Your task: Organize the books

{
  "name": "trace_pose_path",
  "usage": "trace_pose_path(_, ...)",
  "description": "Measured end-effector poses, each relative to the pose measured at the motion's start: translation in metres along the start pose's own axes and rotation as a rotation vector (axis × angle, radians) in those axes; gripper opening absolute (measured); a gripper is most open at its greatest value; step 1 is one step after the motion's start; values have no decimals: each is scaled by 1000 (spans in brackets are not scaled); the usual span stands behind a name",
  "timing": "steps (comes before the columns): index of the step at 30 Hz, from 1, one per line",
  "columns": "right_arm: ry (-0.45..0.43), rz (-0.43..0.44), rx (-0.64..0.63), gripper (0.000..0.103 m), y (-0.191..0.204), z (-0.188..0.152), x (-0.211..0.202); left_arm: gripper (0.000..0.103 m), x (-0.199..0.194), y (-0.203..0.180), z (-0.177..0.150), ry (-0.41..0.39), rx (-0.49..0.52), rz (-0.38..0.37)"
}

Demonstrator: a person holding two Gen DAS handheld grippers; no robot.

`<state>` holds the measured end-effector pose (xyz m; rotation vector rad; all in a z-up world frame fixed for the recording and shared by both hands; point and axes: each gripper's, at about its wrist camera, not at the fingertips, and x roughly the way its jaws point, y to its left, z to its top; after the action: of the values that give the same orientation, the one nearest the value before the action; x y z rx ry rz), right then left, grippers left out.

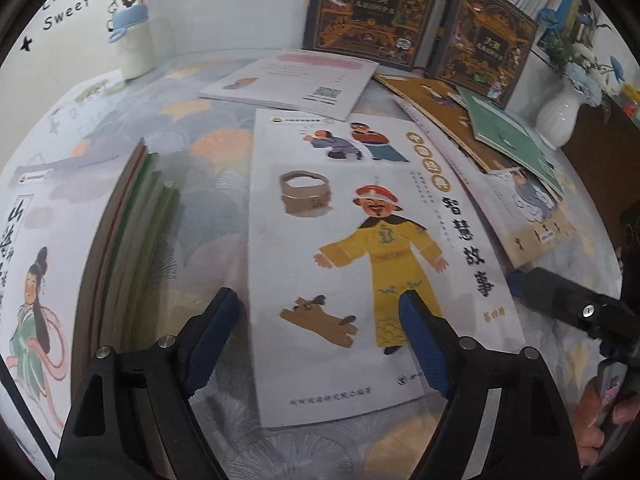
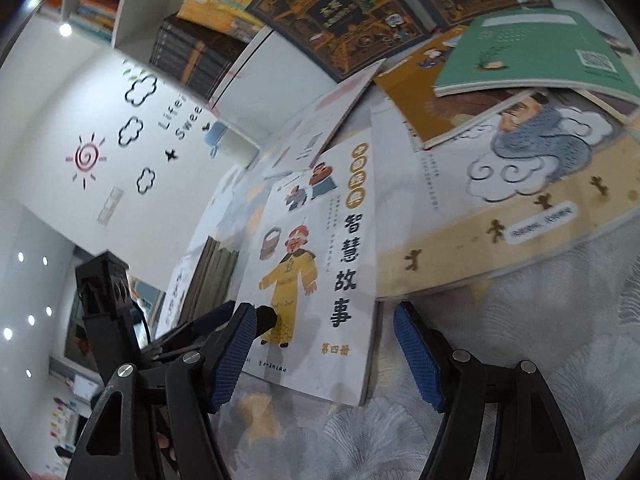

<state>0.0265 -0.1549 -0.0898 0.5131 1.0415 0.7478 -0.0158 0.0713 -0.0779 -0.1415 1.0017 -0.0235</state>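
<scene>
**Book pickup: both tools at the white book**

On the bench (image 1: 224, 216), covered by a patterned cloth, we have the white book (image 1: 360, 248) lying flat, cover up, between a neat stack (image 1: 120, 248) on one side and a loose heap (image 1: 504, 148) of overlapping books on the other.

**Tool state.** Our left tool (image 1: 320, 328) stands open, jaws wide apart; its pads bracket the near part of the book, one beside the left edge over bare cloth, one over the cover. Whether that pad touches the cover we cannot tell. Our right tool (image 2: 324, 344) is likewise open, its jaws straddling the book's near right corner. Neither tool grips anything.

**Step in hand.** We judge this to be the approach to one loose book, with the stack as its likely destination.

**Next move.** A thin book flat on cloth offers no edge to clamp. We expect to need one edge lifted or slid clear before a jaw can pass beneath, then a firm closure on the cover.

**View differences.**
- Left wrist view: shows the stack's top cover, a vase (image 1: 560, 116), a bottle (image 1: 134, 40) by the wall, and the right tool entering at the frame's right edge.
- Right wrist view: shows wall decals, a shelf (image 2: 168, 8) of books, the heap close up with a green book (image 2: 536, 60) on top, and the left tool from the side.
</scene>
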Motion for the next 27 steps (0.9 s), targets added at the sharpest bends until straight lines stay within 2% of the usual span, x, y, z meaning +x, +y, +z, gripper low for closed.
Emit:
trace_pose_path(4, 19, -11, -36, 76, 8, 1, 8, 81, 3, -7, 1, 11, 37, -4)
trace_pose_path(8, 43, 10, -17, 77, 5, 2, 7, 81, 0, 0, 2, 21, -11, -54)
trace_pose_path(12, 64, -8, -18, 77, 10, -4, 4, 81, -6, -5, -8, 34, 1, -39)
trace_pose_path(21, 134, 2, 11, 76, 17, -45, -23, 80, -40, -7, -57, 64, 23, -102)
trace_pose_path(27, 204, 6, 4, 76, 22, -87, -53, 79, -70, -13, -99, 101, 23, -210)
